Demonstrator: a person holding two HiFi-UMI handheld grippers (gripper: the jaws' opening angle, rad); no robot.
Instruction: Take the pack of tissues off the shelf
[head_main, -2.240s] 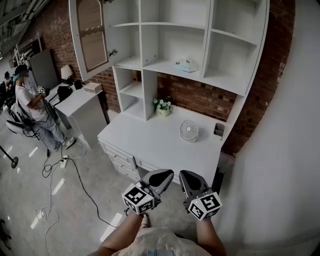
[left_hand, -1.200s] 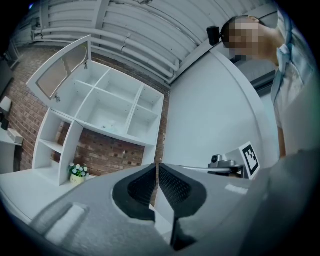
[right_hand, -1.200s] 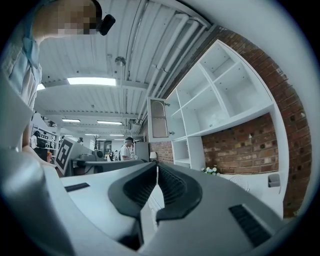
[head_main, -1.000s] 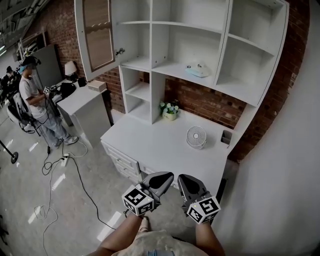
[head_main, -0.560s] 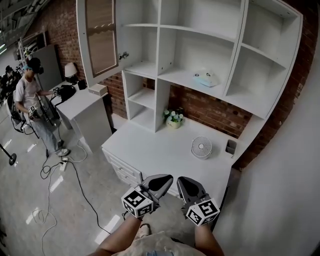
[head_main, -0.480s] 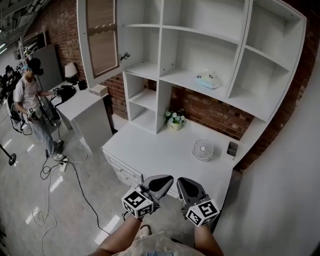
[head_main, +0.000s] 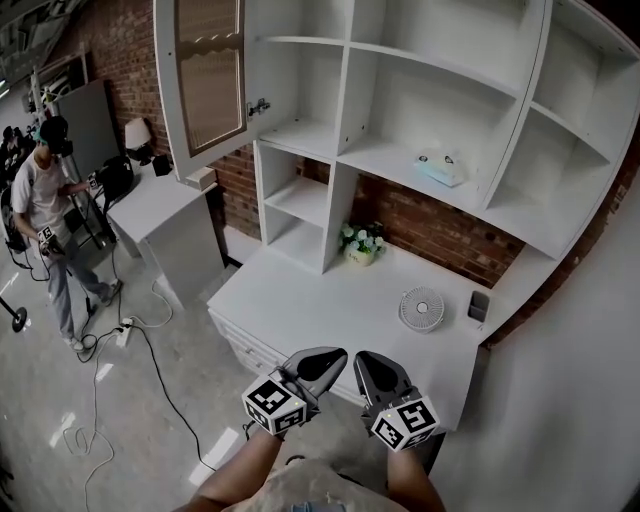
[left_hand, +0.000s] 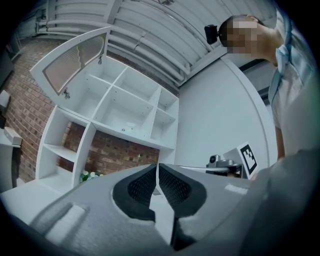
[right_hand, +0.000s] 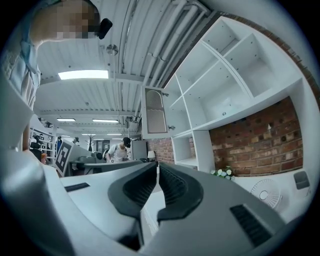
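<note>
Head view: both bare forearms reach forward side by side at the bottom of the picture. The left hand-held gripper (head_main: 322, 358) and right hand-held gripper (head_main: 366, 362) sit close together, aimed over the front edge of the white table (head_main: 300, 290). The pack of tissues (head_main: 441, 168) lies on a middle shelf (head_main: 390, 158) of the unit above, well apart from both, higher than the fan (head_main: 421, 308) and flowers (head_main: 362, 240).

Left gripper view: the left hand-held gripper (left_hand: 158, 170) is clenched, its pads meeting at the tip with nothing between, and it tilts a little upward toward the shelving.

Right gripper view: the right hand-held gripper (right_hand: 158, 169) is likewise clenched and empty, held level.
</note>
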